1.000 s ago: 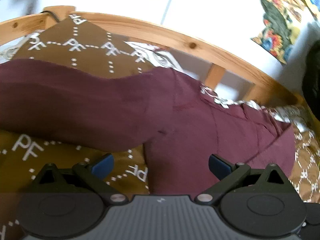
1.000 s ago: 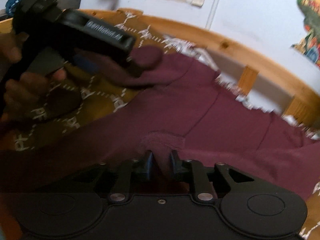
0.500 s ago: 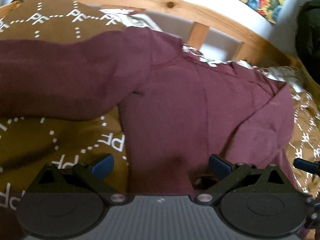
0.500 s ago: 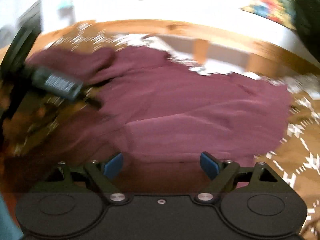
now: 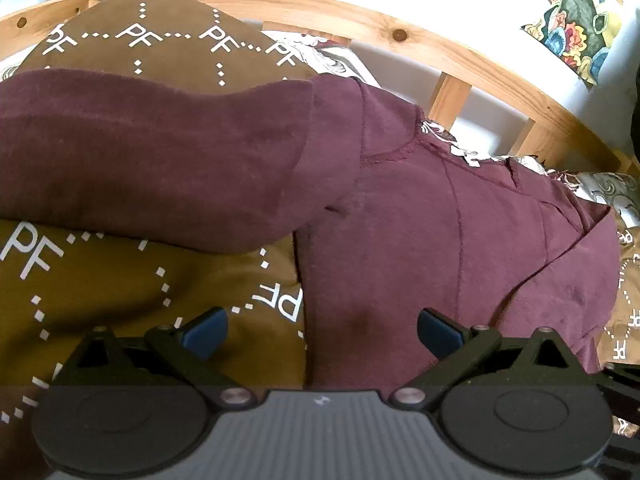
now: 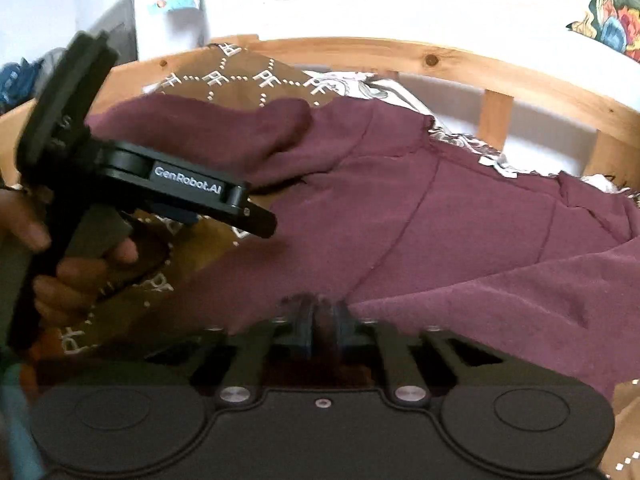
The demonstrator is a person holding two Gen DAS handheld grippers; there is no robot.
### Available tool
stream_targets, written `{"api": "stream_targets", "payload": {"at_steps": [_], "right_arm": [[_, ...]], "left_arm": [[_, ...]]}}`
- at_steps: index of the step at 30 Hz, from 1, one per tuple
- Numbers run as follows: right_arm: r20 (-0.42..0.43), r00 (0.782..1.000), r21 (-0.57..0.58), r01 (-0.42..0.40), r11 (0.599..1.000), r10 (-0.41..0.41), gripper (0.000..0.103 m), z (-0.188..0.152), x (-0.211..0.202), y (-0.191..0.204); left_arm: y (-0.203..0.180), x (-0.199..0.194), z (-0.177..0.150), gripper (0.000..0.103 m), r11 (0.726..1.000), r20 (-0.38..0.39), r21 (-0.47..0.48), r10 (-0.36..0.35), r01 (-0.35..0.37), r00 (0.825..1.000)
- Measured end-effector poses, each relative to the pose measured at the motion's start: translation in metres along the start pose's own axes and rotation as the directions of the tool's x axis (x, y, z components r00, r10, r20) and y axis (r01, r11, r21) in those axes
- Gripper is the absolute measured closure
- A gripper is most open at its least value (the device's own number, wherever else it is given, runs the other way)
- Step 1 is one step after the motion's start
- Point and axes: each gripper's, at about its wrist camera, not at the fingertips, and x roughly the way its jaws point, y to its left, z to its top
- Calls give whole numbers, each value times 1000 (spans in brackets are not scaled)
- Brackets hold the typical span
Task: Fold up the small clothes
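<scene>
Sweatshirt (image 5: 440, 220), maroon, is lying spread on brown PF-patterned bedspread (image 5: 100, 288) beside wooden bed rail (image 5: 460, 56). Left gripper (image 5: 322, 330) is hovering released over its hem; right gripper (image 6: 320, 320) is pinching sweatshirt fabric.

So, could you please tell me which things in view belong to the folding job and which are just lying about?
Part of the job:
- maroon garment, spread on the bed
- left gripper, fingers open over the garment's edge
- right gripper, fingers shut on the garment's fabric

Just lying about:
- brown PF-patterned blanket
- wooden bed frame
- colourful wall picture
</scene>
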Motion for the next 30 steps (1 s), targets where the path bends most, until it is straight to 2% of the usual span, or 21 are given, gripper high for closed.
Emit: {"api": "stream_targets", "payload": {"at_steps": [3, 4, 6, 8, 10, 12, 16, 19, 22, 24, 25, 27, 28, 30], "right_arm": [[68, 997, 55, 33, 998, -37, 97, -3, -21, -2], [106, 993, 107, 42, 993, -53, 97, -4, -31, -5], [176, 983, 284, -5, 959, -47, 97, -12, -52, -19], [193, 980, 428, -48, 903, -40, 97, -26, -59, -29], [137, 991, 497, -57, 866, -13, 96, -40, -52, -34], [71, 997, 519, -54, 853, 19, 96, -52, -44, -34], [-18, 999, 495, -16, 869, 29, 95, -59, -35, -30], [-76, 997, 485, 12, 875, 28, 90, -65, -32, -29], [-91, 996, 469, 30, 883, 15, 80, -69, -34, -24], [-95, 995, 447, 29, 894, 15, 62, -71, -37, -19], [-91, 996, 436, 25, 899, 17, 60, -71, -38, -17], [-74, 997, 424, 20, 905, 13, 46, -69, -40, -17], [-67, 998, 422, 26, 906, 2, 41, -68, -44, -18], [-42, 998, 429, 55, 902, -41, 24, -68, -55, -25]], "left_arm": [[0, 0, 2, 1, 1000, 5, -15, -6, 6, 1000], [1, -1, 3, 1, 1000, 6, -21, -8, 8, 1000], [2, -1, 3, 1, 1000, 8, -28, -8, 8, 1000], [2, -1, 2, 1, 999, 7, -32, -9, 9, 1000], [1, -2, 1, 1, 1000, 7, -28, -13, 13, 1000], [0, -3, 0, 1, 1000, 12, -20, -13, 13, 1000], [-1, -3, 0, 1, 1000, 13, -7, -11, 11, 1000], [-2, -3, -1, 1, 1000, 10, 2, -13, 13, 1000], [-5, -2, -2, 1, 999, 4, 15, -30, 30, 1000], [-7, -2, -3, 1, 997, -9, 29, -66, 66, 998], [-9, -3, -5, 1, 996, -16, 37, -87, 87, 996], [-14, -3, -8, 1, 990, -35, 61, -129, 131, 991], [-17, -3, -11, 1, 986, -46, 78, -147, 150, 988], [-25, -1, -16, 1, 977, -79, 115, -170, 178, 982]]}}
